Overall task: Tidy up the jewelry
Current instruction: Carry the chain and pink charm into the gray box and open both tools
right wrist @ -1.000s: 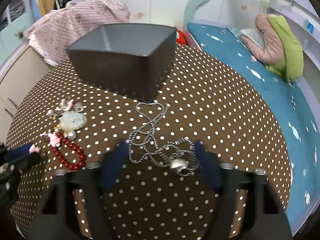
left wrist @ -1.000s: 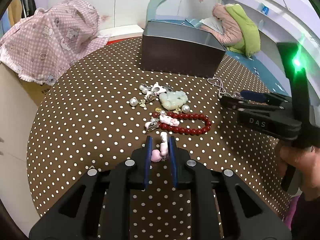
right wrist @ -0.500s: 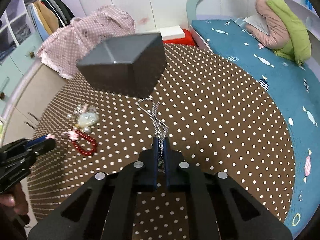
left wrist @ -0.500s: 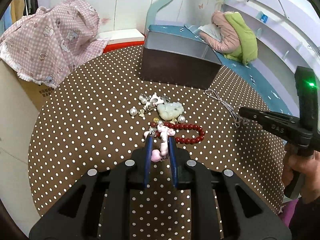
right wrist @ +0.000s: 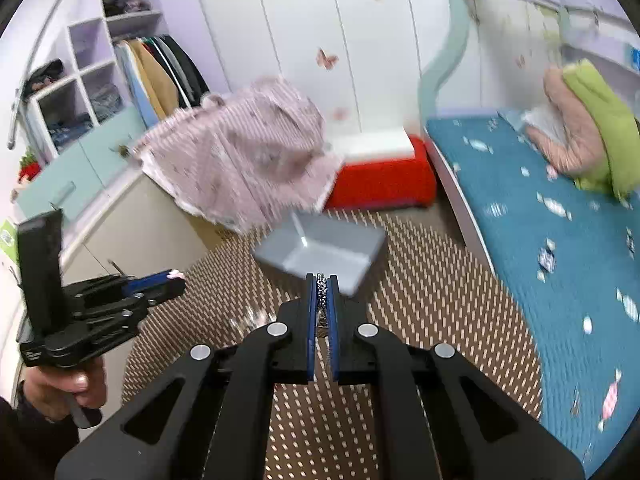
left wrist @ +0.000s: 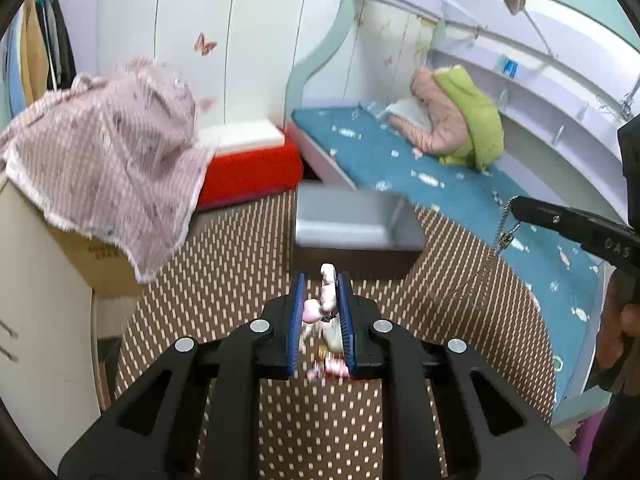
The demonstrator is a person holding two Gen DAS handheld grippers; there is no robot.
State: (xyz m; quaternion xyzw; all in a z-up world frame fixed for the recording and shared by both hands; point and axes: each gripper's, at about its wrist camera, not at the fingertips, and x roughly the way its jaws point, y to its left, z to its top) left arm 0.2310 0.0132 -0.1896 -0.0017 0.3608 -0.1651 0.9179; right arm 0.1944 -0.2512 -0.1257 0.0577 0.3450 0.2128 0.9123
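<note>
Both grippers have lifted off the polka-dot table point(left wrist: 224, 264): the left gripper point(left wrist: 321, 300) clamped on the pink charm string point(left wrist: 326, 296), the right gripper point(right wrist: 321, 300) on the silver chain point(right wrist: 321, 292). The grey box point(right wrist: 320, 252) ahead looks the likely drop.

So from my left gripper point(left wrist: 320, 312) cam the box point(left wrist: 352, 232) sits on the tabletop point(left wrist: 224, 272) straight ahead, near the far edge. My right gripper point(left wrist: 520, 210) is off to the right, above the tabletop, with the chain point(left wrist: 486, 264) hanging down from its jaws. The bead charm point(left wrist: 326, 300) is between my left jaws. Behind the tabletop there's a bench point(left wrist: 248, 160), a draped cloth point(left wrist: 108, 160) to its left, and the bed point(left wrist: 460, 192) to the right.
</note>
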